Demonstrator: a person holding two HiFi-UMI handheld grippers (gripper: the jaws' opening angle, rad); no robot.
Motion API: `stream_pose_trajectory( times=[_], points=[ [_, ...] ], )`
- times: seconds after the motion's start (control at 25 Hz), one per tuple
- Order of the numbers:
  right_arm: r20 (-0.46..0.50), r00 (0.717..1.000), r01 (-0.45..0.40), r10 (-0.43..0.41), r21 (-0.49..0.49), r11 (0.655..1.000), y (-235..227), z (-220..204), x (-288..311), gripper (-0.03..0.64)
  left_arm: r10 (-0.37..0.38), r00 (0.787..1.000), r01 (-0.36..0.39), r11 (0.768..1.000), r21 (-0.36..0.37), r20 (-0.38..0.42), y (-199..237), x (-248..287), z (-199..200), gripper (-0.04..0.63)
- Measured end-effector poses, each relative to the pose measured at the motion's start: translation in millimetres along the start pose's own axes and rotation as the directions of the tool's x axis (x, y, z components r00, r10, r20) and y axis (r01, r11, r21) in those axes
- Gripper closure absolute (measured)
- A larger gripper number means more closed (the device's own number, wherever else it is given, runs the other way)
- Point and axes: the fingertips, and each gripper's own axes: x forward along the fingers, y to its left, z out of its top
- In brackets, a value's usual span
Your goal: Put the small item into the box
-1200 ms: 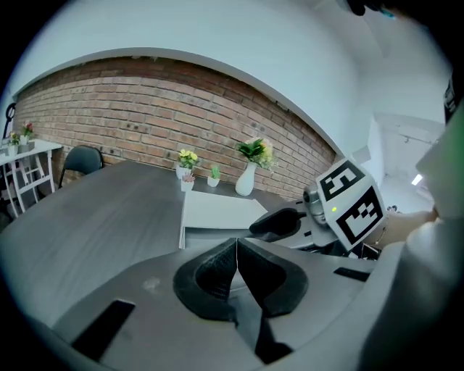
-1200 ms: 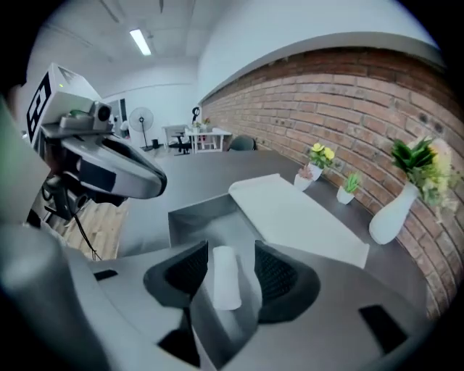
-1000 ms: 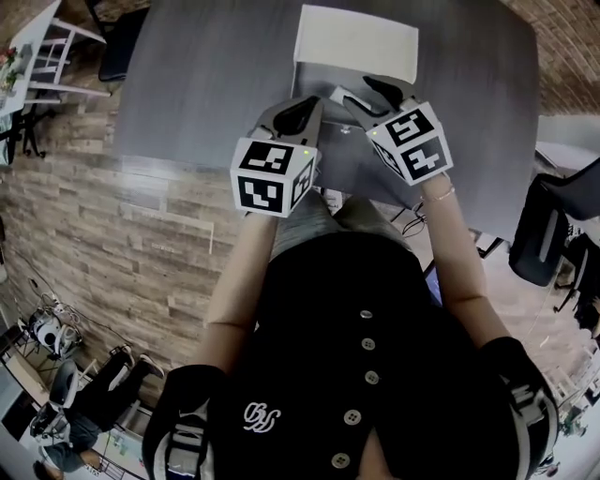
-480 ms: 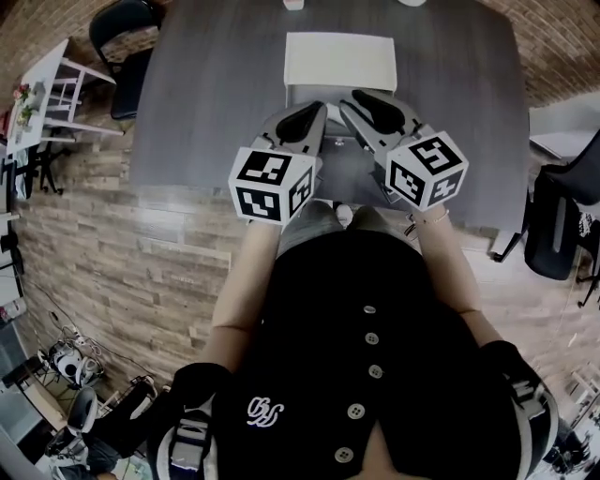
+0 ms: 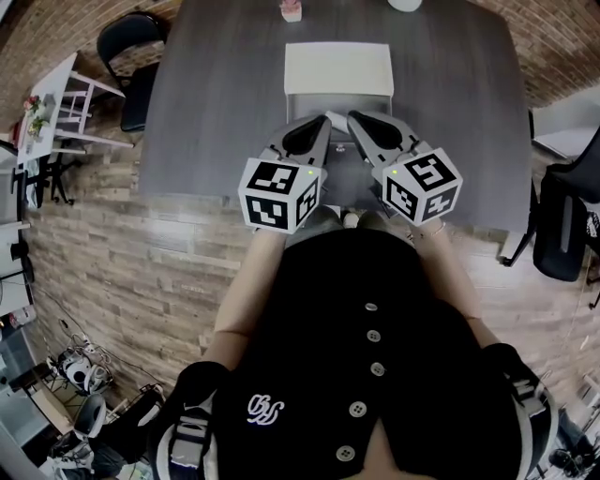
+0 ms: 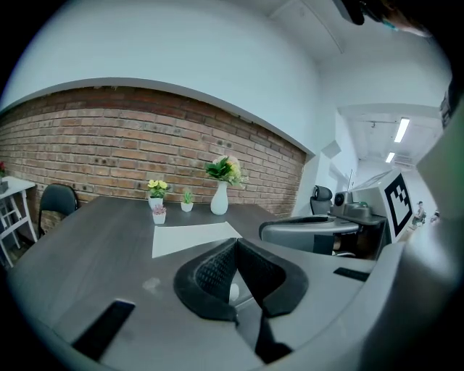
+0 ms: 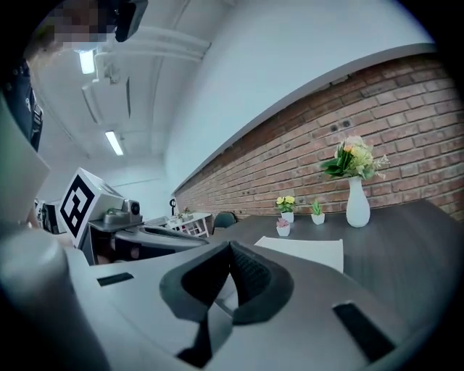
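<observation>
A flat white box (image 5: 337,67) lies on the grey table (image 5: 216,103), straight ahead of both grippers. My left gripper (image 5: 323,122) and my right gripper (image 5: 354,119) hover side by side just short of the box's near edge, tips pointing at it. In the left gripper view the jaws (image 6: 235,244) meet at their tips, and a small white item (image 6: 233,292) shows through the gap behind them. I cannot tell whether it is held or lies on the table. In the right gripper view the jaws (image 7: 230,246) are also closed tip to tip, with the box (image 7: 304,252) beyond.
Small potted plants (image 5: 292,11) and a white vase (image 6: 220,197) stand at the table's far edge by the brick wall. A dark chair (image 5: 131,47) stands at the far left and another (image 5: 562,225) at the right. The table's front edge runs under the grippers.
The head view has shifted, showing more of the table's far edge. The right gripper has swung in to lie level beside the left one. Both stay near the box's near edge.
</observation>
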Motion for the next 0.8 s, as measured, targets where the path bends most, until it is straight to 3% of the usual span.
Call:
stream_pose_trajectory(
  times=[0.24,0.8],
  points=[
    [-0.003,1.000,0.028,-0.028,0.012,1.000,-1,-8,-3,0.617,-0.007,0.999,0.007,1.000,0.001,-0.034,-6,3,-10,0.581],
    [-0.041,0.999,-0.002,0.001,-0.016,1.000,3,-14,-5,0.617,-0.017,0.998,0.015,1.000,-0.022,-0.067,-8,10,-22,0.581]
  ],
)
